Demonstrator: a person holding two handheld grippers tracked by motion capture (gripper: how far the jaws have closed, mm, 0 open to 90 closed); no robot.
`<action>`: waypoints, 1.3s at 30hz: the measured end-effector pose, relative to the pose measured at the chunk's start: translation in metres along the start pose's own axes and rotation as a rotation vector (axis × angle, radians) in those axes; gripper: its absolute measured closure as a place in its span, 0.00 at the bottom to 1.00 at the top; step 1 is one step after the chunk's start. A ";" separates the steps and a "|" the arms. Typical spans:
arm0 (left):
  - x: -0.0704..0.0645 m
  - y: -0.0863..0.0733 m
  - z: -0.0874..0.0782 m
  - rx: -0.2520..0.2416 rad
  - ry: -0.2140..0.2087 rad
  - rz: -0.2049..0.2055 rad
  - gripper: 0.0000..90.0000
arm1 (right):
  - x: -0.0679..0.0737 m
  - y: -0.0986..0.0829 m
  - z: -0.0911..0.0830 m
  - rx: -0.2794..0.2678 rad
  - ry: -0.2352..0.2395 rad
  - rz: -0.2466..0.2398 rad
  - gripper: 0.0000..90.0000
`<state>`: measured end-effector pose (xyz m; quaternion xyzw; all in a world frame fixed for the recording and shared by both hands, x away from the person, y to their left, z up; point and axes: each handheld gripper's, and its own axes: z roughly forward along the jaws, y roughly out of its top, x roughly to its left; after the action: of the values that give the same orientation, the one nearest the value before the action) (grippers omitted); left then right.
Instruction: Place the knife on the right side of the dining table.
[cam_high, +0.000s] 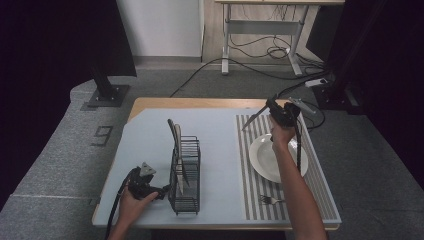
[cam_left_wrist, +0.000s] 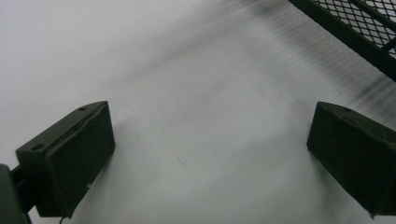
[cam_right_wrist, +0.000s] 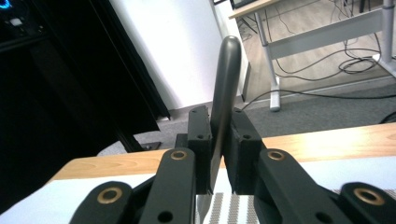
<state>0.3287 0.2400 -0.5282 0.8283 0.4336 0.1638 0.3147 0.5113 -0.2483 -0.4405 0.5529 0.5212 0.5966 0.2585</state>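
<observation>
My right gripper (cam_high: 274, 107) is raised over the far end of a striped placemat (cam_high: 250, 182), beyond a white plate (cam_high: 262, 150). It is shut on a knife (cam_high: 253, 118) whose blade slants down to the left. In the right gripper view the jaws of the right gripper (cam_right_wrist: 218, 127) clamp the knife's dark handle (cam_right_wrist: 226, 79), which juts past them. My left gripper (cam_high: 161, 192) lies low on the pale blue mat (cam_high: 220, 145), beside the near end of a black wire rack (cam_high: 186, 175) that holds upright cutlery (cam_high: 176, 142). The left gripper (cam_left_wrist: 212, 123) is open with nothing between its jaws.
A fork (cam_high: 271, 200) lies on the striped placemat near the table's front edge. The rack's mesh corner (cam_left_wrist: 355, 28) shows at the top right of the left gripper view. Beyond the table are a desk frame, floor cables and a dark stand base (cam_high: 106, 95).
</observation>
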 end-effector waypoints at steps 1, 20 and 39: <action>0.000 0.000 0.000 0.000 0.000 0.000 0.00 | -0.001 0.000 0.000 0.006 -0.007 -0.002 0.89; 0.000 0.000 0.000 0.000 0.000 0.000 0.00 | -0.035 -0.006 0.001 0.077 -0.103 0.046 0.83; 0.000 0.000 0.000 0.000 0.000 0.000 0.00 | -0.060 -0.013 0.005 0.135 -0.158 0.093 0.78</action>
<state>0.3286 0.2399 -0.5282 0.8283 0.4336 0.1639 0.3148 0.5274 -0.2956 -0.4760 0.6380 0.5118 0.5261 0.2329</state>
